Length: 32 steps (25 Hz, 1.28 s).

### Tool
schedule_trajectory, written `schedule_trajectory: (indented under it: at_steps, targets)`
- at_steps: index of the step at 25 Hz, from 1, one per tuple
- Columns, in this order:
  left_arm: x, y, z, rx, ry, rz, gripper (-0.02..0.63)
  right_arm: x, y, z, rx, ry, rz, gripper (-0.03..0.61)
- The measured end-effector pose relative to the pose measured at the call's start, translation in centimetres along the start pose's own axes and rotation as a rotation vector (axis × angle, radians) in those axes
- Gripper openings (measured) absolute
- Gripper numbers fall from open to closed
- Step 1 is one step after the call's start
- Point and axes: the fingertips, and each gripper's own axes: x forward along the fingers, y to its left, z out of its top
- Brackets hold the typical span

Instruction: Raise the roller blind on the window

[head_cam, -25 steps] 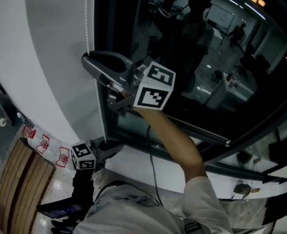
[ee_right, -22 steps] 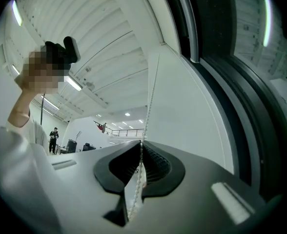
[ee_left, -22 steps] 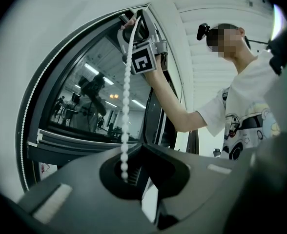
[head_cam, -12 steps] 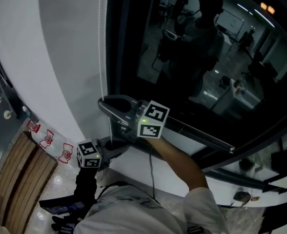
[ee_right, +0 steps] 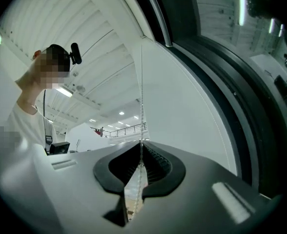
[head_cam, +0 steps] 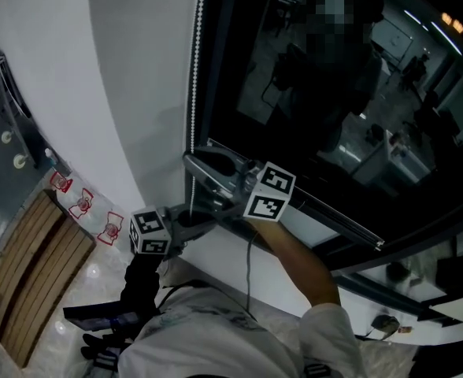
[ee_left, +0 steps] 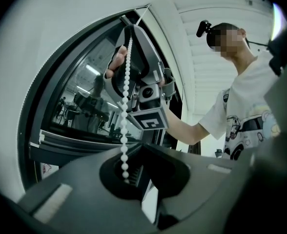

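Observation:
The blind's white bead chain [head_cam: 198,53] hangs down the left edge of the dark window [head_cam: 334,93]. My right gripper [head_cam: 190,160] is shut on the chain low down, just above the sill. In the right gripper view the chain [ee_right: 142,106] runs straight down into the closed tips of the right gripper [ee_right: 142,143]. My left gripper [head_cam: 190,216] sits just below it, pointing level with its jaws shut. In the left gripper view the chain [ee_left: 125,106] drops from the right gripper [ee_left: 129,30] into the hollow behind the tips of the left gripper [ee_left: 139,145]. The blind itself is out of view.
A white wall [head_cam: 113,93] curves along the left of the window frame. A white sill [head_cam: 239,258] runs under the glass. Wooden slats [head_cam: 35,282] and a strip of red marks [head_cam: 82,203] lie at the lower left. The glass reflects a lit room.
My right gripper has come down along the window edge with the chain in it, ending just above the left gripper. The left gripper has stayed put.

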Motion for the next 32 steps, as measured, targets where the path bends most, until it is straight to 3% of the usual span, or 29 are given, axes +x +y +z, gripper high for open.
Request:
schedule_trajectory:
  at_steps: [4, 9, 22, 32]
  targets:
    - [0.1, -0.1, 0.0, 0.003, 0.002, -0.004, -0.002, 1.0, 0.1, 0.9, -0.042, 0.038, 0.019, 0.063]
    - [0.1, -0.3, -0.1, 0.001, 0.001, -0.006, -0.003, 3.1, -0.2, 5.2, -0.105, 0.011, 0.049, 0.112]
    - [-0.4, 0.0, -0.3, 0.005, -0.002, 0.006, -0.003, 8.0, 1.1, 19.2, -0.296, -0.103, 0.106, 0.104]
    - [-0.5, 0.0, -0.5, 0.002, -0.002, 0.006, -0.002, 9.0, 1.4, 24.4, -0.332, -0.155, 0.113, 0.084]
